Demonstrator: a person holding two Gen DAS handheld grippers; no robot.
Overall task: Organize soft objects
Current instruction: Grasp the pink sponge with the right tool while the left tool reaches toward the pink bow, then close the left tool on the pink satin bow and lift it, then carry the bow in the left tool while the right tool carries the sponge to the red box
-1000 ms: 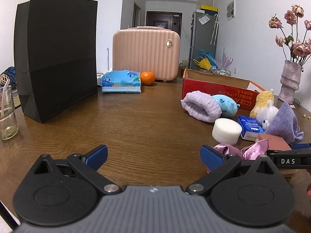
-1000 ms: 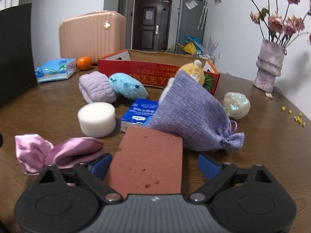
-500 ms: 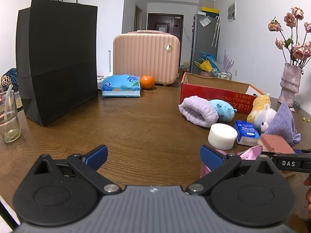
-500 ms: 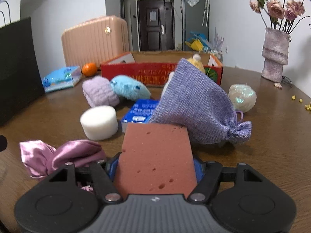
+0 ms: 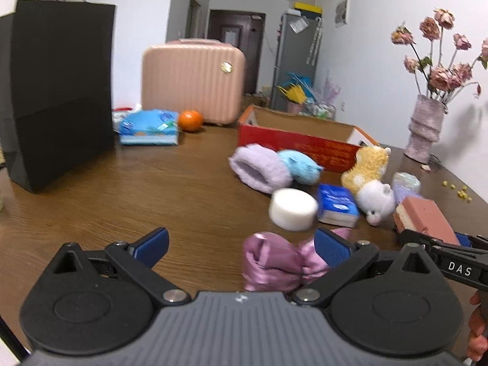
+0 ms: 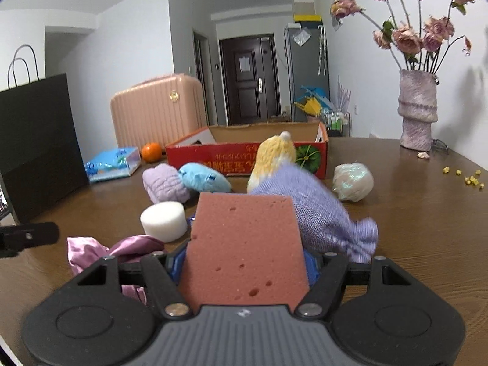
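My right gripper [image 6: 245, 263] is shut on a red-brown sponge block [image 6: 245, 241] and holds it lifted above the table; the block also shows in the left wrist view [image 5: 424, 218]. My left gripper [image 5: 241, 245] is open and empty, with a pink satin bow [image 5: 280, 262] on the table between its fingers, near the right one. The red cardboard box [image 6: 244, 155] stands open behind a pile of soft things: a white round sponge [image 6: 163, 221], a lilac knitted roll [image 6: 164, 183], a blue plush [image 6: 202, 178], a yellow plush [image 6: 274, 155], a purple cloth pouch [image 6: 320, 213].
A black paper bag [image 5: 58, 91] stands at the left. A pink suitcase [image 5: 193, 80], a tissue pack [image 5: 149, 128] and an orange [image 5: 190, 120] are at the back. A flower vase [image 6: 418, 113] stands at the right. A blue packet [image 5: 335, 204], a white plush [image 5: 376, 201] and a shiny ball [image 6: 352, 181] lie on the table.
My right gripper closed on the red-brown sponge block and lifted it off the table. My left gripper moved right, so the pink bow now lies between its fingers.
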